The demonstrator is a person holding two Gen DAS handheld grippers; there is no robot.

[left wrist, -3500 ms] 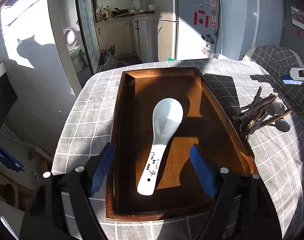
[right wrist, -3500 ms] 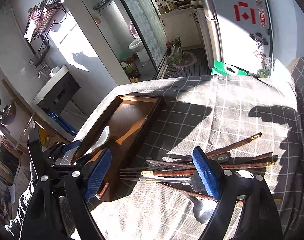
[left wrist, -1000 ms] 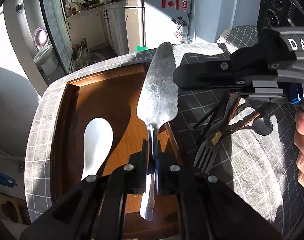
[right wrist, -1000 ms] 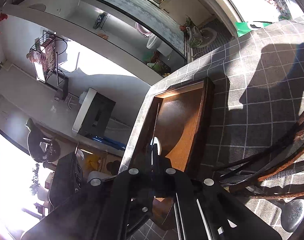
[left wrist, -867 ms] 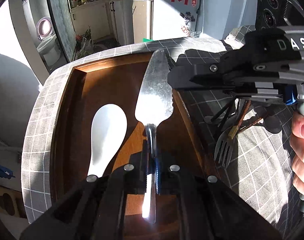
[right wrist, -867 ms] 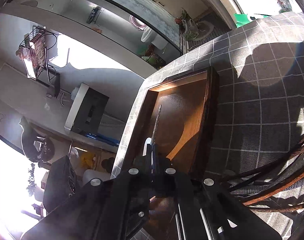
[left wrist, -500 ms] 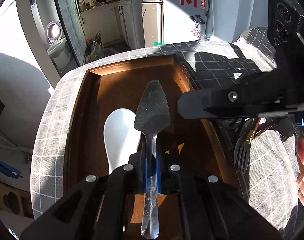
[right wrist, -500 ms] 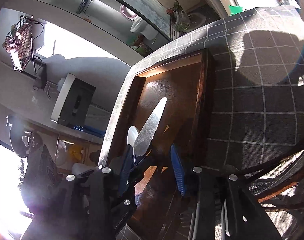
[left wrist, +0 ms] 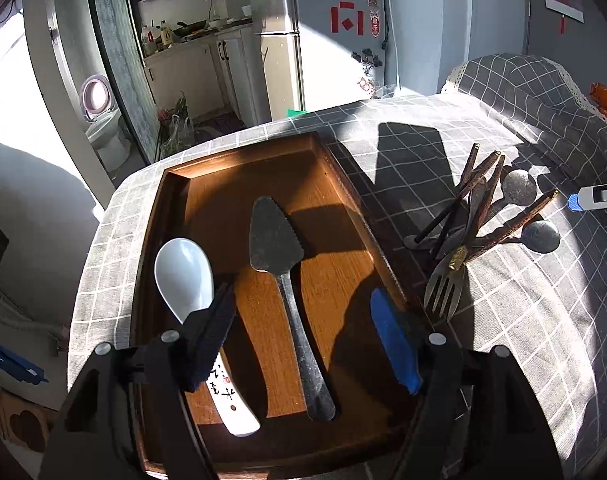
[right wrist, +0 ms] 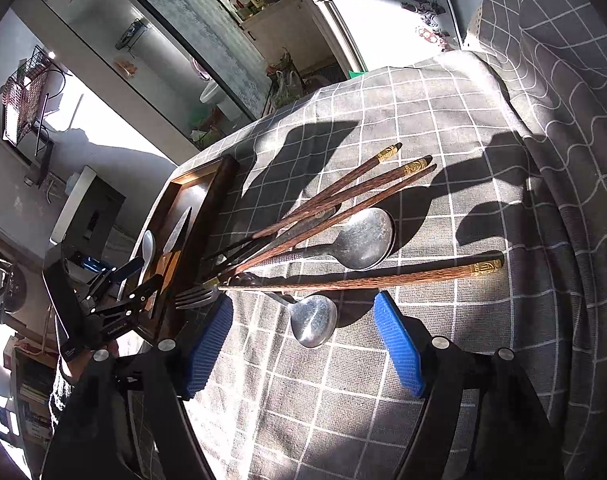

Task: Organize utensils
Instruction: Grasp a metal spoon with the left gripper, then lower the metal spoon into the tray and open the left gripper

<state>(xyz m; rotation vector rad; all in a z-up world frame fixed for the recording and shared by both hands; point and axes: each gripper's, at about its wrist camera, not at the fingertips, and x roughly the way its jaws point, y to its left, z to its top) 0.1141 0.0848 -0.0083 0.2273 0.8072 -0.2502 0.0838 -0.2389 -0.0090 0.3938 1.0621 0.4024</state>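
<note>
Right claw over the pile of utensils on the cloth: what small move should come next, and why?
Probably lower the right claw onto the small metal spoon and close. Its blue pads already stand open either side of that spoon, which lies free at the pile's near edge. The cake server already lies in the wooden tray, between the opening jaws of the left claw.

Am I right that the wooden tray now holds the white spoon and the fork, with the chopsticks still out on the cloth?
Not quite. Beside the white spoon in the wooden tray lies a cake server, not the fork, which lies on the cloth with the chopsticks, as the left wrist view shows.
</note>
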